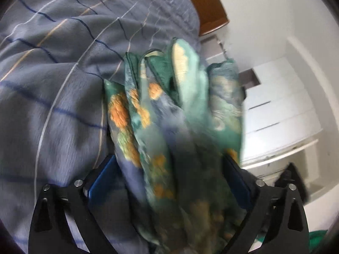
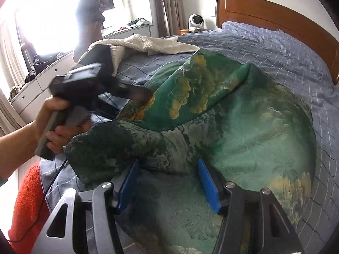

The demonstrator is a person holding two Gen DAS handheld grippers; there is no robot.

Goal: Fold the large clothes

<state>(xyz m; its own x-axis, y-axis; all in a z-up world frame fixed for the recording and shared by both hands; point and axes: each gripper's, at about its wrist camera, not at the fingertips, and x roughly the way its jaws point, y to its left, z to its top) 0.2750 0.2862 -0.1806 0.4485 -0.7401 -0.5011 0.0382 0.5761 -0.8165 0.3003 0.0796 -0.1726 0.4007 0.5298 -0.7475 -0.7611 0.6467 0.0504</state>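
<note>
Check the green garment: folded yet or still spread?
Mid-fold. The green garment lies mostly spread on the bed, with one edge lifted over by the left gripper; the right gripper is open above it.

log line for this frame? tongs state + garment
left tongs: bunched green patterned garment between fingers, lifting edge | right tongs: open, empty, over garment | garment: part-folded on checked bed cover

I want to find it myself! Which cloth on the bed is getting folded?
Look at the big bed with the blue checked cover. Spread across its middle is the green cloth with yellow tree patterns, shiny, unlike the fluffy cream blanket behind it.
</note>
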